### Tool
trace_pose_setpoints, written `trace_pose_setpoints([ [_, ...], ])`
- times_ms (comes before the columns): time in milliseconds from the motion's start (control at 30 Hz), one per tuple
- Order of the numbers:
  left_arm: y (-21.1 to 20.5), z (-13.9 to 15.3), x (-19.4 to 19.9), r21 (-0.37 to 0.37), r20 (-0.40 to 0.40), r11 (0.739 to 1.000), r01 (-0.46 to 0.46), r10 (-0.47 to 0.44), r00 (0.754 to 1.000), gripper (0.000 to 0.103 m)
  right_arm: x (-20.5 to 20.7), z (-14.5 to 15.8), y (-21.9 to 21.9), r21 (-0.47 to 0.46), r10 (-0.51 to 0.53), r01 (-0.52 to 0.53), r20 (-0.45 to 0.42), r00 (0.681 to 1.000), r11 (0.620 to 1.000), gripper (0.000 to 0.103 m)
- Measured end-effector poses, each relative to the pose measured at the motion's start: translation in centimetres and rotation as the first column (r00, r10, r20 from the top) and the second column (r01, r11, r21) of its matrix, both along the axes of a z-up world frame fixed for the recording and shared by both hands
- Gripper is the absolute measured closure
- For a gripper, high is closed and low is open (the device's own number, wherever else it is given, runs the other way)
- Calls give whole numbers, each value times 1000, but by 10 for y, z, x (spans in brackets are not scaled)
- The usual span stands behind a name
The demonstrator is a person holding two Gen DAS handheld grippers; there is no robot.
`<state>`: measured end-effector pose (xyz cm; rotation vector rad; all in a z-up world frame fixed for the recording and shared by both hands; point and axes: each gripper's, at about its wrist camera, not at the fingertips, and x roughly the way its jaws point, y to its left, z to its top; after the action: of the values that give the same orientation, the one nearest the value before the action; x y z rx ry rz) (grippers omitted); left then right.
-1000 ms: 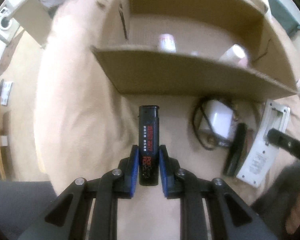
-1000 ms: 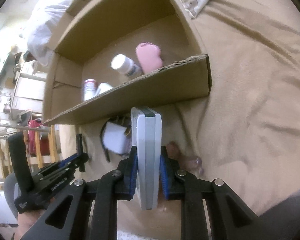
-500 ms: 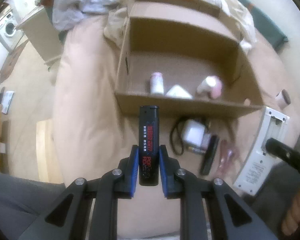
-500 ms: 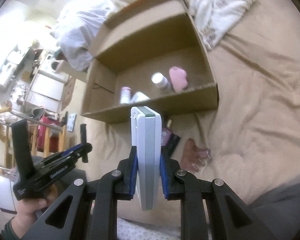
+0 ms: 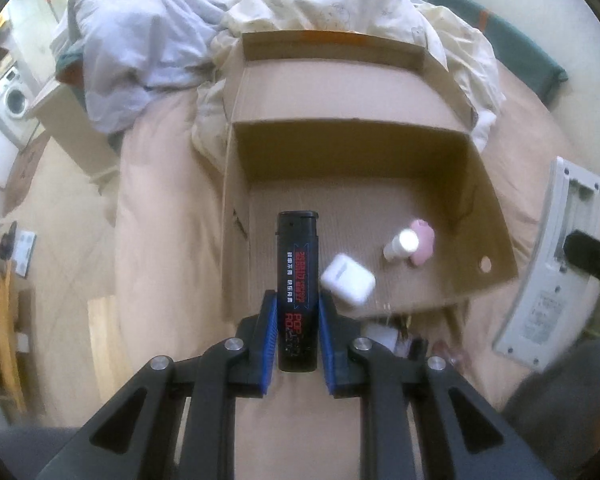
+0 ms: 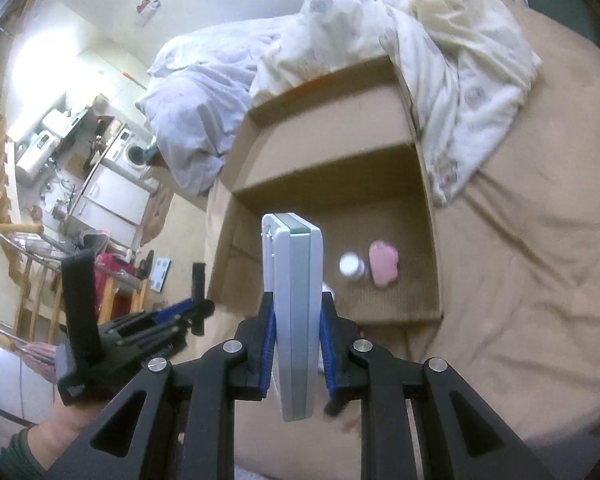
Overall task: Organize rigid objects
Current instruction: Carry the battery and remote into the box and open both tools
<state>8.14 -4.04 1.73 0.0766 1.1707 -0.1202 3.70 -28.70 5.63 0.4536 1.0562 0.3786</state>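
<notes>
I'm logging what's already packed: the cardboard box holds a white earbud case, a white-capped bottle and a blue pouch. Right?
Not quite. The left wrist view shows the cardboard box holding the white earbud case, the white-capped bottle and a pink pouch, not blue.

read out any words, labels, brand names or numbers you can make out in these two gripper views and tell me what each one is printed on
"POP": red letters on the black lighter held in the left gripper; the red line under it is cut off by the pads.
Red and white rows higher on the lighter: too blurred to read.
Grey print on the back of the white remote: too small to read.
White mark on the left gripper's body in the right wrist view: unreadable.
</notes>
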Motion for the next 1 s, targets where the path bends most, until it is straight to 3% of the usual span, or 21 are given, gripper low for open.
trace_pose_setpoints([
  [267, -12, -8, 38, 42, 1, 999, 25, -25, 1000, 85, 41, -1, -3, 5, -5, 5, 7, 1000, 1000, 82],
  [600, -24, -44, 66, 66, -27, 997, 49, -48, 998, 85, 84, -38, 3, -18, -7, 6, -28, 1000, 1000, 82],
  [667, -28, -53, 65, 109, -14, 991, 76, -75, 997, 85, 91, -49, 3, -7, -10, 10, -39, 999, 1000, 82],
  [800, -24, -69, 72, 23, -90, 999, 45, -43, 995, 85, 97, -71, 3, 17, -15, 16, -65, 998, 1000, 82],
  [1000, -25, -78, 78, 56, -75, 998, 42, -38, 996, 86, 103, -91, 7, 16, -1, 3, -101, 995, 1000, 82],
])
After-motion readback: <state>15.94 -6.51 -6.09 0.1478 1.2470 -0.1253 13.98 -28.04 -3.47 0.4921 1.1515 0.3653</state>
